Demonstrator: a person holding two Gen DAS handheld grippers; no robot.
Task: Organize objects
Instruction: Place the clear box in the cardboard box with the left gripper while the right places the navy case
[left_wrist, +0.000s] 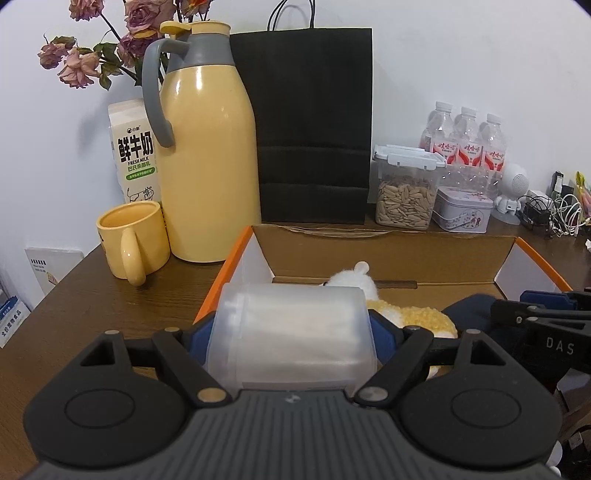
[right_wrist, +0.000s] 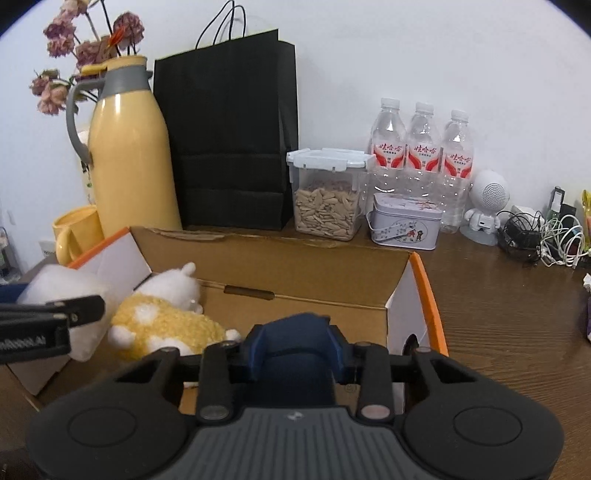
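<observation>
My left gripper (left_wrist: 293, 328) is shut on a frosted white plastic container (left_wrist: 291, 332) lying on its side, held over the near left edge of an open cardboard box (left_wrist: 388, 247) with orange flaps. A yellow and white plush toy (right_wrist: 166, 317) lies inside the box. My right gripper (right_wrist: 297, 354) is shut on a dark blue object (right_wrist: 295, 328) over the box's near side. In the right wrist view the left gripper's arm (right_wrist: 48, 321) and the white container (right_wrist: 62, 291) show at the left. The right gripper also shows in the left wrist view (left_wrist: 543, 317).
Behind the box stand a yellow thermos jug (left_wrist: 207, 147), yellow mug (left_wrist: 129, 240), milk carton (left_wrist: 133, 155), black paper bag (left_wrist: 314, 125), seed jar (left_wrist: 406, 188), tin (left_wrist: 461, 212), three water bottles (right_wrist: 421, 147), a small white robot figure (right_wrist: 485, 203) and tangled cables (right_wrist: 543, 240).
</observation>
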